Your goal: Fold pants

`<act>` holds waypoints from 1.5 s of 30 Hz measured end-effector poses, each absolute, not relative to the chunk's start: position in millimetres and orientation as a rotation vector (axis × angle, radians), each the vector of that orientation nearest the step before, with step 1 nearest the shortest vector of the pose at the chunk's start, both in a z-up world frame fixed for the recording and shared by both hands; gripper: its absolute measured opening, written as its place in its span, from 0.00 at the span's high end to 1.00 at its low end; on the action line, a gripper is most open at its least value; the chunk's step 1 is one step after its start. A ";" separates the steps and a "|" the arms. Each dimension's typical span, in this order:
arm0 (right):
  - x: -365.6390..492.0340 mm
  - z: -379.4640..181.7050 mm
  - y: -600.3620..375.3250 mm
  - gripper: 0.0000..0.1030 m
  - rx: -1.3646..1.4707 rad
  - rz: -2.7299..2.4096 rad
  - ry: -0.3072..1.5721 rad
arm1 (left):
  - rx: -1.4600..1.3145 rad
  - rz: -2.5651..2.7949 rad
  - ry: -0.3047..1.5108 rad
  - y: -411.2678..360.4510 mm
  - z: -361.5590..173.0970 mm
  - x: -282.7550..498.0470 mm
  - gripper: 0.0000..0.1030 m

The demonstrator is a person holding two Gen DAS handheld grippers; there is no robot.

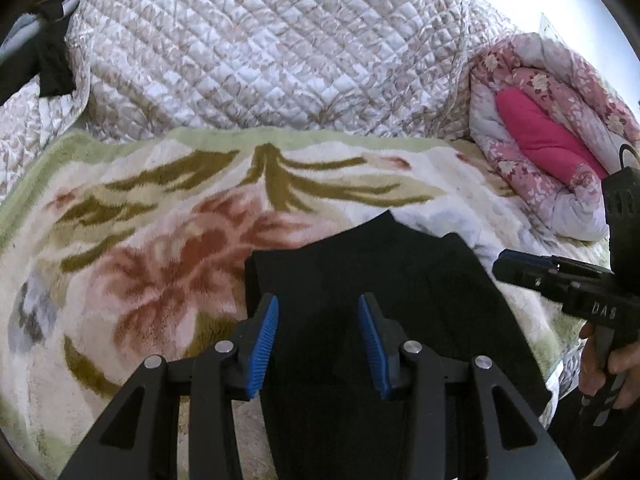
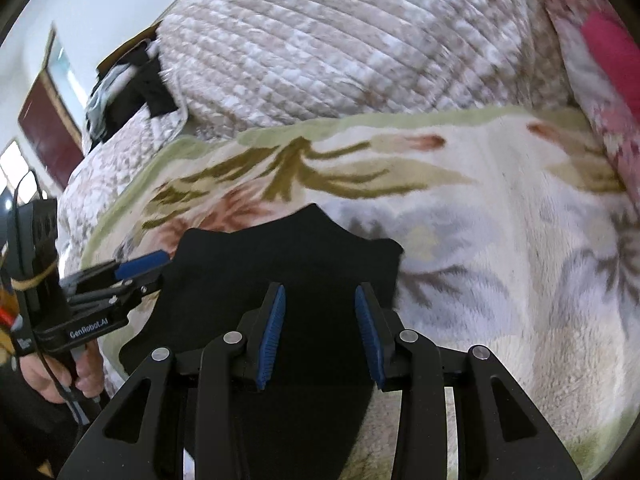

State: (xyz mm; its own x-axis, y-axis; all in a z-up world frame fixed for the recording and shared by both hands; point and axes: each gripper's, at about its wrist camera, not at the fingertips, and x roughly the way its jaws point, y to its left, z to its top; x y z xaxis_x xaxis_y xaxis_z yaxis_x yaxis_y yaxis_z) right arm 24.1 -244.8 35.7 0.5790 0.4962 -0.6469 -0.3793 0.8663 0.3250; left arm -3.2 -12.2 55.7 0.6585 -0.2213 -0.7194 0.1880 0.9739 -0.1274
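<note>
the left tongs (image 1: pixel 318 320) and right tongs (image 2: pixel 320 312) both hang spread, pinching nothing, above the black pants (image 1: pixel 360 264), which lie bunched on the floral blanket (image 1: pixel 160 220); beyond sits a quilted cover (image 1: pixel 260 40).

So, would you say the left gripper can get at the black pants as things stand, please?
Probably yes. The left gripper hangs open right over the black pants on the floral blanket, with nothing between them. The right gripper, also open, is off to the side.
</note>
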 end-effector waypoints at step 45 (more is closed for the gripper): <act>17.2 -0.9 -263.9 0.50 0.348 0.604 0.958 | -0.302 -0.316 0.904 21.8 18.1 -14.9 0.34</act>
State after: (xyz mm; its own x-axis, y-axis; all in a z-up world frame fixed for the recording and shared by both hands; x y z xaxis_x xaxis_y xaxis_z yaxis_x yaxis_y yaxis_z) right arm 17.2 -263.9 -0.9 0.4302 0.6205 -0.6557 -0.3244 0.7840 0.5292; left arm -14.9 21.8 18.1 0.5783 -0.3910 -0.7160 0.1405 0.9123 -0.3847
